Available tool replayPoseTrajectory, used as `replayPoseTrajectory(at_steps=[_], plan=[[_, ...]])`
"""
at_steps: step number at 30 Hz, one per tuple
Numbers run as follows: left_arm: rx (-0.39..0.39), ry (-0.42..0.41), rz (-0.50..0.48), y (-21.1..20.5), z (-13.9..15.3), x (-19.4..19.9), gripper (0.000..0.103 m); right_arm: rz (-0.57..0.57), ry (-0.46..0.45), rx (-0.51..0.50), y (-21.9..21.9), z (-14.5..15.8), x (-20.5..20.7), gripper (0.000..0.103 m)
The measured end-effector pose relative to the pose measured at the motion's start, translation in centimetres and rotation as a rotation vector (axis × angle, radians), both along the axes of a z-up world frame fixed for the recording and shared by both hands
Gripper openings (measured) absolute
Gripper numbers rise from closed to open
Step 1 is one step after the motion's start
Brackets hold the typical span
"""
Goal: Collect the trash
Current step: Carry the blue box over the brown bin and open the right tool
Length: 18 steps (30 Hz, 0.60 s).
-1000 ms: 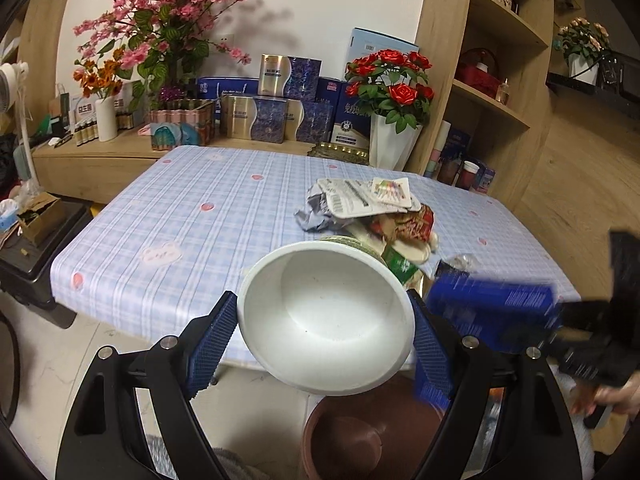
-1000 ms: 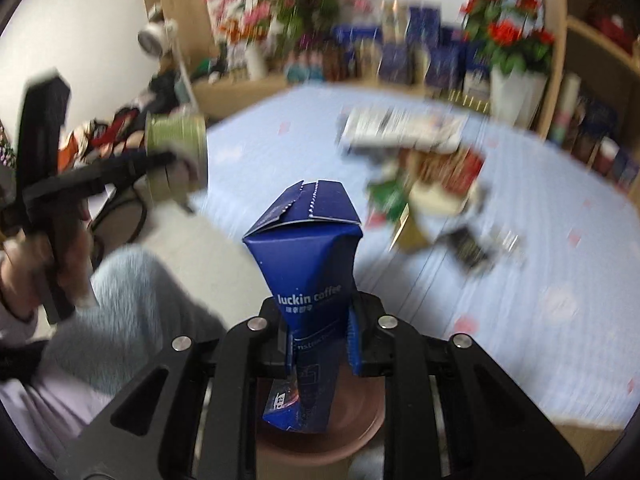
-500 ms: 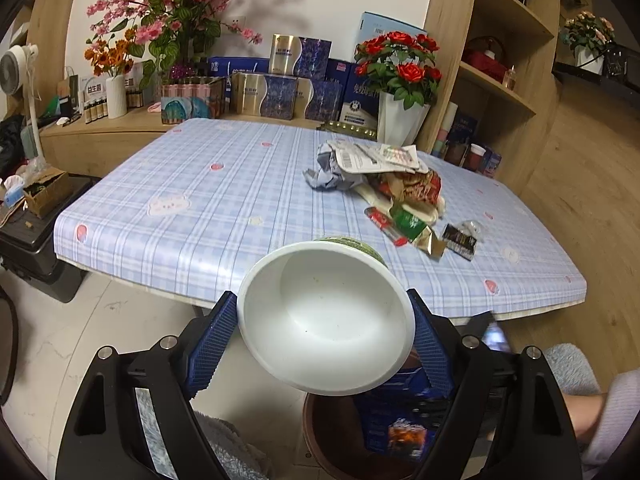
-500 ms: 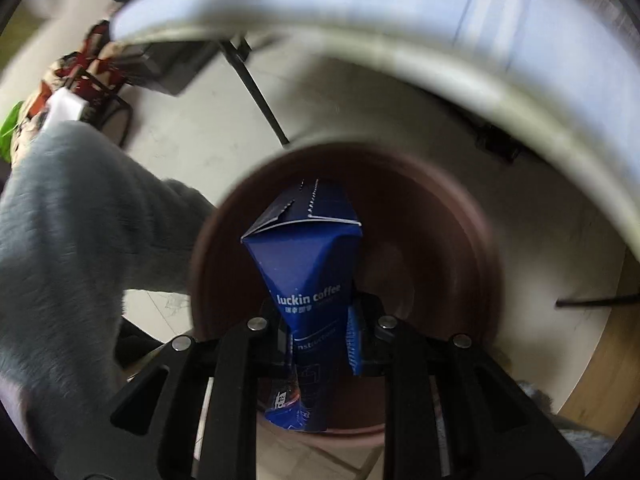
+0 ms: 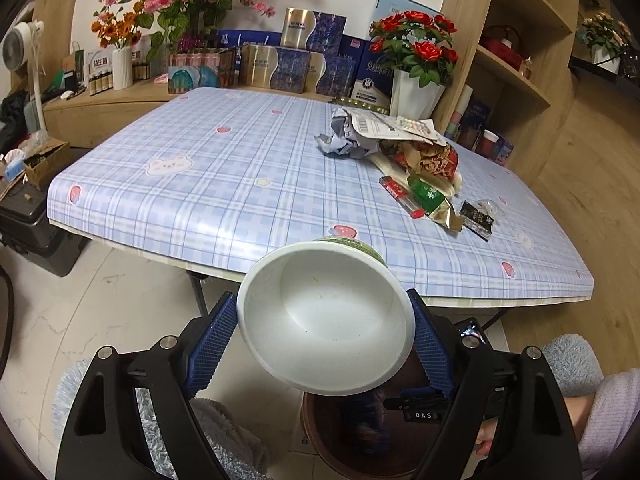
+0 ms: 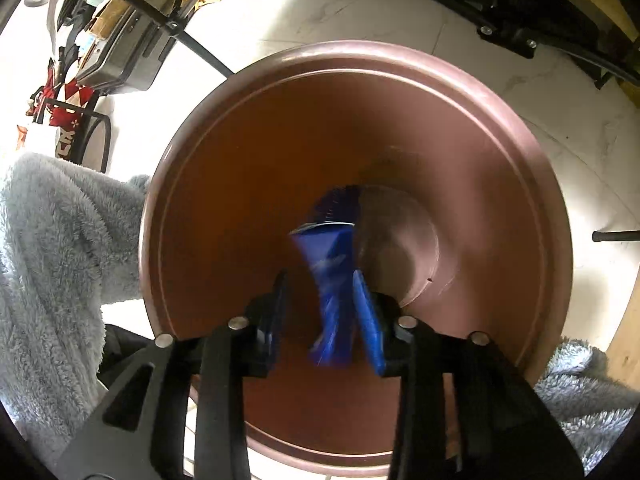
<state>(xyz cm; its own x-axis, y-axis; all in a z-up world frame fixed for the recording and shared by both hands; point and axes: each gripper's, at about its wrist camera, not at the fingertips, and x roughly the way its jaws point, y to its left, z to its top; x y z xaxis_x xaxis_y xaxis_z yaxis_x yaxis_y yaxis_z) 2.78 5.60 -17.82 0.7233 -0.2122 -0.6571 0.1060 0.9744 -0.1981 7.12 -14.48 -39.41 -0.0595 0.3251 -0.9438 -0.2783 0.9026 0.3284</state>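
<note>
My left gripper (image 5: 324,344) is shut on a white paper bowl (image 5: 324,320) with a green outside, held above the floor in front of the table. Just below it is a brown round bin (image 5: 320,432). My right gripper (image 6: 320,312) points down into the brown bin (image 6: 240,160) and its jaws stand apart. A blue coffee carton (image 6: 330,276), blurred, is between the jaws and drops free into the bin. More trash (image 5: 416,168) lies on the right part of the checked table (image 5: 224,168): crumpled paper, wrappers, sachets.
Boxes, flower vases and a rose pot (image 5: 416,92) stand behind the table. Wooden shelves (image 5: 516,52) rise at the right. Black table legs (image 6: 172,28) and a case are near the bin. My fleece-clad legs (image 6: 52,256) flank the bin.
My right gripper has swung from over the table down into the bin and opened, letting go of the blue carton. My left gripper still holds the bowl and has drawn back from the table.
</note>
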Motion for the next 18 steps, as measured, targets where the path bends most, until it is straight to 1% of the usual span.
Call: replayPoseTrajectory(at_steps=[1, 3, 5, 6, 8, 11, 13, 14, 18], plan=[[0.001, 0.001, -0.001, 0.0, -0.1, 0.0, 0.081, -0.001, -0.001, -0.006, -0.1, 0.0, 0.0, 0.039], [0.002, 0.004, -0.004, -0.1, -0.2, 0.0, 0.081, -0.001, -0.009, -0.021, -0.2, 0.0, 0.1, 0.046], [0.002, 0.007, -0.004, -0.1, -0.3, -0.1, 0.081, 0.001, -0.028, -0.034, -0.4, 0.3, 0.0, 0.058], [0.001, 0.011, -0.002, -0.1, -0.4, -0.1, 0.081, 0.001, -0.042, -0.039, -0.3, 0.5, -0.1, 0.062], [-0.003, 0.016, 0.003, 0.0, -0.5, 0.0, 0.081, 0.003, -0.078, -0.052, -0.5, 1.2, -0.1, 0.076], [-0.015, 0.023, 0.013, 0.2, -0.7, 0.0, 0.081, 0.007, -0.156, -0.073, -0.8, 2.9, -0.5, 0.088], [-0.019, 0.026, 0.016, 0.1, -0.8, 0.1, 0.081, 0.015, -0.219, -0.081, -0.8, 4.3, -0.8, 0.090], [-0.022, 0.029, 0.014, 0.1, -0.8, 0.1, 0.081, 0.016, -0.247, -0.083, -0.9, 5.0, -1.0, 0.093], [-0.016, 0.034, 0.002, -0.4, -0.9, 0.1, 0.081, 0.013, -0.366, -0.082, -1.7, 8.1, -1.8, 0.094]])
